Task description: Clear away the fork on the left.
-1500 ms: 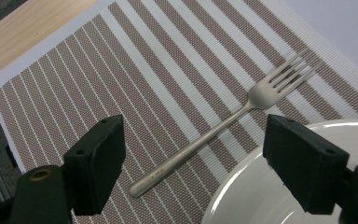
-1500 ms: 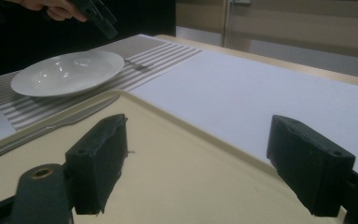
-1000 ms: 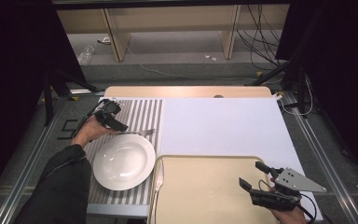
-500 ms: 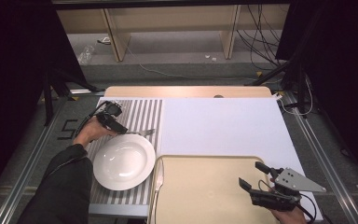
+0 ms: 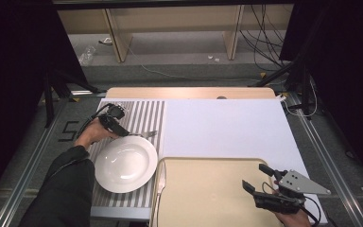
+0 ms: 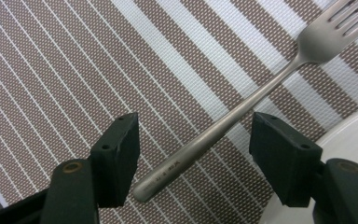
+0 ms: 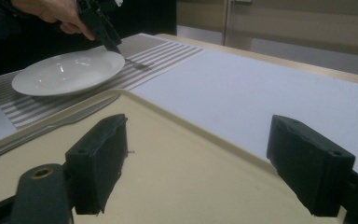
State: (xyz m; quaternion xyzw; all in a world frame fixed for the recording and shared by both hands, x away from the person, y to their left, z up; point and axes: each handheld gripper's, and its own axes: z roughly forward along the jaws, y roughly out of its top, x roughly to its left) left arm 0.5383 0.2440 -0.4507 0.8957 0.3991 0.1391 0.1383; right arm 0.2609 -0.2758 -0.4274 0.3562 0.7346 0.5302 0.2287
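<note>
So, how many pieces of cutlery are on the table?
2: a fork on the striped mat behind the plate, and a knife between plate and tray.

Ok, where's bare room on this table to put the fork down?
The white sheet right of the striped mat is bare, and so is the tray except where the right tool hovers. The mat is crowded: plate, fork, left tool.

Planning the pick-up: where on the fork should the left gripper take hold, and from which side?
Best guess: the slim handle of the fork, near its end, coming straight down from above. It lies flat on the striped placemat, already between the open left gripper, whose jaws have just been closing.
</note>
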